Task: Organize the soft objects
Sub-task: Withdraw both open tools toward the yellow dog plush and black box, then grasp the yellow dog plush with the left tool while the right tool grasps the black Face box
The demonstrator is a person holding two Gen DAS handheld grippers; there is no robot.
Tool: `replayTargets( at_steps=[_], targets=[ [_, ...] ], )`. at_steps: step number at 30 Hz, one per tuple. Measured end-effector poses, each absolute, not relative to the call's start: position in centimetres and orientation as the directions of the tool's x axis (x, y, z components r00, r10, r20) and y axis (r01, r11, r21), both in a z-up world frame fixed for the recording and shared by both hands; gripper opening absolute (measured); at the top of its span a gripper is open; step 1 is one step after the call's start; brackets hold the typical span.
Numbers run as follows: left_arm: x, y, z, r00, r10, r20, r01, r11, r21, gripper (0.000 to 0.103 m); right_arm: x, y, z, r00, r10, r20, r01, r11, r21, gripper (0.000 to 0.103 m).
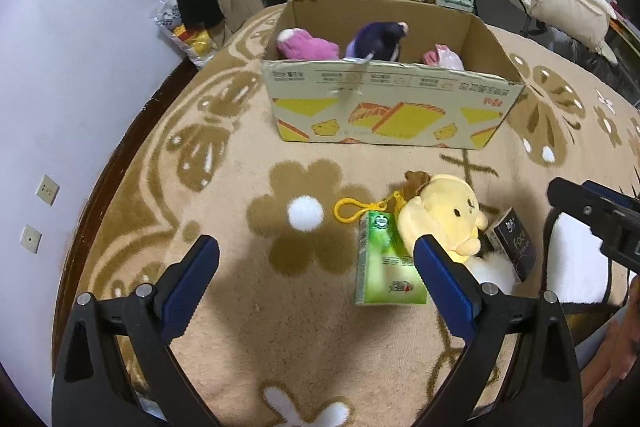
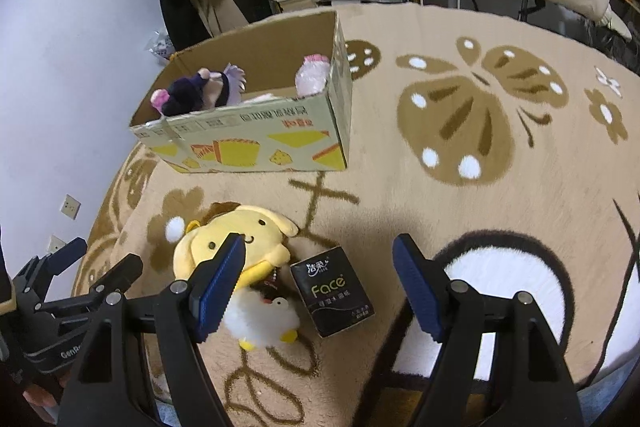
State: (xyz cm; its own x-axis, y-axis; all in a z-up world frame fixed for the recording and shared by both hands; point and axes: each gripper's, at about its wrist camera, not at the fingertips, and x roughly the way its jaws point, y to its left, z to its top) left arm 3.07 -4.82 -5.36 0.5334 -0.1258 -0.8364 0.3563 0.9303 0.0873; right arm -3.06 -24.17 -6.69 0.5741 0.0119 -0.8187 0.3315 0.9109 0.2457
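Left wrist view: the left gripper (image 1: 316, 259) is hovering wide apart and empty over the blanket (image 1: 248, 339), a flower-patterned surface that is carrying everything. The box (image 1: 392, 107) is sitting toward the blanket's far edge, and it is already holding a pink plush (image 1: 306, 47), a purple plush (image 1: 378, 41) and a pale pink item (image 1: 442, 59). Nearer, toward the right, a green pack (image 1: 384, 263) is lying beside the yellow plush (image 1: 440, 215), touching it, with the plush's yellow clip (image 1: 354, 209) trailing left. A white plush (image 1: 494, 269) and a black pack (image 1: 514, 245) are lying just right of it. The right gripper (image 1: 600, 223) is entering at the right edge; its spread cannot be told here.

Right wrist view: the right gripper (image 2: 320, 283) is also hanging wide and empty, above the black pack (image 2: 332, 291) and just beside the white plush (image 2: 260, 319). The yellow plush (image 2: 236, 243) is lying beyond them, with the box (image 2: 256, 131) farther off, toward the far-left edge.

The sorting looks partly done: three soft things are boxed and two plush toys are remaining outside. The step in hand seems to be choosing the next pickup. That calls for lowering over a plush, closing on its body rather than a pack, then carrying it to the box.
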Motion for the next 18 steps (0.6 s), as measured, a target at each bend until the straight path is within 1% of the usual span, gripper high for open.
replayTargets(
  at_steps=[7, 13, 18],
  targets=[
    [2.8, -6.7, -5.5, 0.551, -0.175, -0.816, 0.427, 0.899, 0.096, 0.097, -2.2, -24.4, -8.3, 0.528, 0.027, -0.849, 0.35, 0.903, 0.247, 0.08],
    [3.2, -8.3, -6.3, 0.533, -0.191, -0.825, 0.47, 0.877, 0.101, 0.097, -1.6, -24.6, -9.5, 0.492, 0.039, -0.87, 0.358, 0.902, 0.242, 0.08],
    [3.6, -9.3, -6.9, 0.508, -0.213, -0.835, 0.497, 0.864, 0.082, 0.097, -1.1, -25.0, -10.5, 0.456, 0.06, -0.888, 0.372, 0.893, 0.252, 0.079]
  ],
)
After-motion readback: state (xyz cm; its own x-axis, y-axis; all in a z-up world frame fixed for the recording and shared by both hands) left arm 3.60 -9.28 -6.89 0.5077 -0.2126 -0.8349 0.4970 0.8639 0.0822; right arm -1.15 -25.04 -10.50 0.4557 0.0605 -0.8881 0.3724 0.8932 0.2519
